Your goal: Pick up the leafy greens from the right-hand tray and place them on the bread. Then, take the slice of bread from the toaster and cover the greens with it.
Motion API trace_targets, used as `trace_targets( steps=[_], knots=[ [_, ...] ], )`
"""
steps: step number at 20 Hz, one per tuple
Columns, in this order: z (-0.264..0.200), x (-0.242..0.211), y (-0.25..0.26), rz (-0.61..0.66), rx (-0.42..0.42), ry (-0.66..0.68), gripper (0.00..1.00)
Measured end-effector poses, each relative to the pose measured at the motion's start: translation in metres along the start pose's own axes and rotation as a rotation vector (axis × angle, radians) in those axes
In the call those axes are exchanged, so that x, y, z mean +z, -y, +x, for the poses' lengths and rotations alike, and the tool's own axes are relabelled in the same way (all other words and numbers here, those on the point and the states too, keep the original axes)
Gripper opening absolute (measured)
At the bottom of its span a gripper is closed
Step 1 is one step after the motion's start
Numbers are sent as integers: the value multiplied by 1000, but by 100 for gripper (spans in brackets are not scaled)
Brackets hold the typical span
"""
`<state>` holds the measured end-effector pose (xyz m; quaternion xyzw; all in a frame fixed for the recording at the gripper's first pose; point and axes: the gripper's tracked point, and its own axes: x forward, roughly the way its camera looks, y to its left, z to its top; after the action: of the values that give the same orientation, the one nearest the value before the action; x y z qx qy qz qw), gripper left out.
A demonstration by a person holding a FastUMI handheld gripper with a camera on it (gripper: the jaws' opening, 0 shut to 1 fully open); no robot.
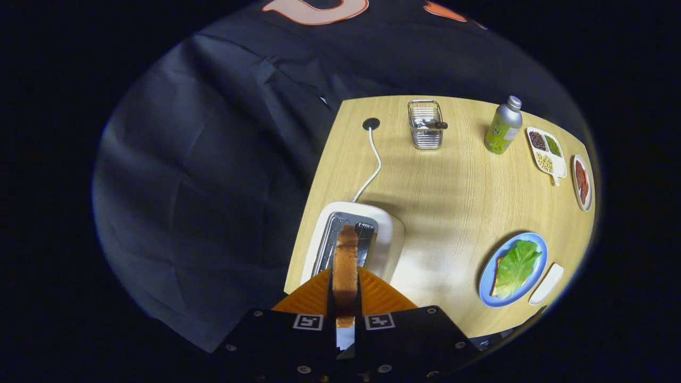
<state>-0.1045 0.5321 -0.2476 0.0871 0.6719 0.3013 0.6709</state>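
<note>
Golden-brown toast (345, 266) stands on edge in my gripper (345, 298), both fingers pinching its sides, just above the white toaster (391, 239) at the desk's (441, 202) near corner. Off to the right, the lettuce leaf (517, 266) lies on the bread (497, 284) on a blue plate (485, 276).

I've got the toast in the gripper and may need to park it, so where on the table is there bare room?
The gripper is shut on the bread slice. The widest bare wood lies between the toaster, the wire basket and the blue plate. It is crowded along the far side, where the bottle, divided dish and red dish sit close.
</note>
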Motion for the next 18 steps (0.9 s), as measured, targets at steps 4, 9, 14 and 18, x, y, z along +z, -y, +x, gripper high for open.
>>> trace_targets(
  steps=[4,9,14,18],
  knots=[
    [-34,2,26,2,14,80,14],
    [-63,-4,69,34,34,148,14],
    [-82,-17,115,79,51,168,14],
    [-86,-34,151,99,84,171,14]
  ],
)
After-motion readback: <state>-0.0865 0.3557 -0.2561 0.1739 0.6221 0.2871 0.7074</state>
